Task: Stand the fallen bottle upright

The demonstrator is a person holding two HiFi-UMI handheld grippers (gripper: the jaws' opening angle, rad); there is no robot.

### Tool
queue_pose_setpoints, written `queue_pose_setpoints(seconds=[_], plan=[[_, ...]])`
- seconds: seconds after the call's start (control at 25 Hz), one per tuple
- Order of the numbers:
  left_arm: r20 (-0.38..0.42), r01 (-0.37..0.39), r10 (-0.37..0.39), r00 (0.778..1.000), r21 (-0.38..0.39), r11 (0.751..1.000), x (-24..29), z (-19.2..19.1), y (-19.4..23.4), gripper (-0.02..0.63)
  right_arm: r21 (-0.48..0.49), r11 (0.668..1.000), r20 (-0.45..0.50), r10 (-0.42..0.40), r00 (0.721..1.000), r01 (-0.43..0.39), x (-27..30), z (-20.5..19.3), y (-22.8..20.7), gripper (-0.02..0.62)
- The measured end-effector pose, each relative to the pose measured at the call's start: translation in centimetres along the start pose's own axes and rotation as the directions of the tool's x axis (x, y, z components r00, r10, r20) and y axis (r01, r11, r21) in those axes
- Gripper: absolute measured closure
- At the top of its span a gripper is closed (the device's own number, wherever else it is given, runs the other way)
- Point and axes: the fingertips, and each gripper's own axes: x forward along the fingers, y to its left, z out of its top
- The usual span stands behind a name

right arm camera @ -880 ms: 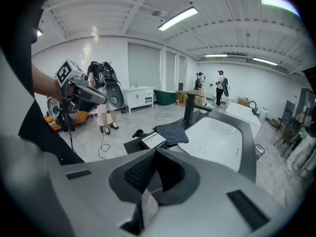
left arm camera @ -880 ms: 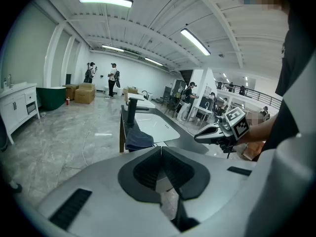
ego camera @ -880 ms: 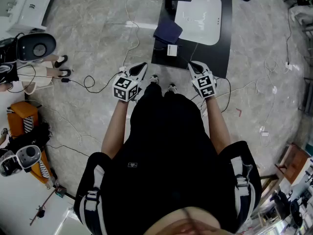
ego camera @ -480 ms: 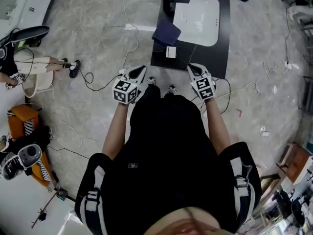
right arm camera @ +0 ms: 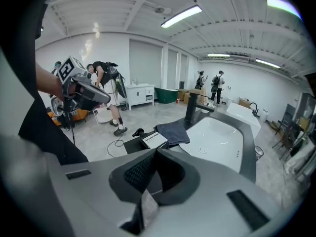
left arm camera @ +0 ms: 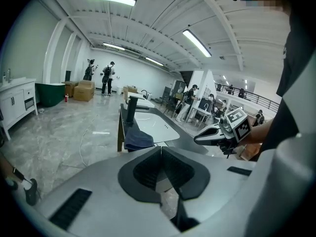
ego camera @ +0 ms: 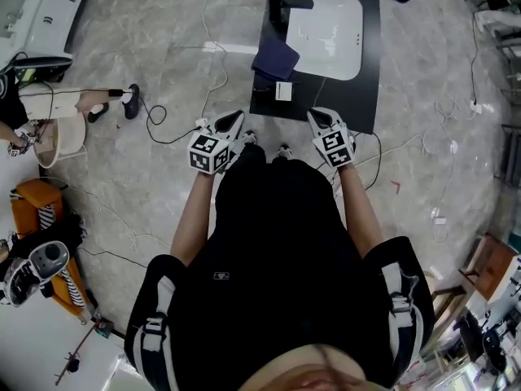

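No bottle shows in any view. In the head view my left gripper and right gripper are held side by side in front of me, just short of the near edge of a black counter. Both are shut with nothing between the jaws. The left gripper view has its jaws closed tip to tip, with the right gripper beside them. The right gripper view also shows closed jaws, and the left gripper hangs at its left.
The counter holds a white basin, a black faucet, a folded dark blue cloth and a small white box. Cables trail over the marble floor. A person stands at the left by a round stool.
Both grippers have stayed almost where they were, still shut. The person at the left has stepped rightwards across the floor.
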Motion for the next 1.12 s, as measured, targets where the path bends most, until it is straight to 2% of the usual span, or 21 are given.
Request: queue_pose_setpoints(seconds=[0.72,1.12], plan=[[-0.015,0.077,-0.076,0.997,0.016,0.997,1.2,1.4,2.8,0.591,0.022,0.999,-0.023,-0.046,0.999,0.046,2.1,1.9,0.2,0.537],[-0.019,0.106,-0.106,0.994,0.014,0.994,0.9,1.4,4.3,0.591,0.014,0.999,-0.045,-0.045,0.998,0.046,3.4,2.8,1.3,0.537]])
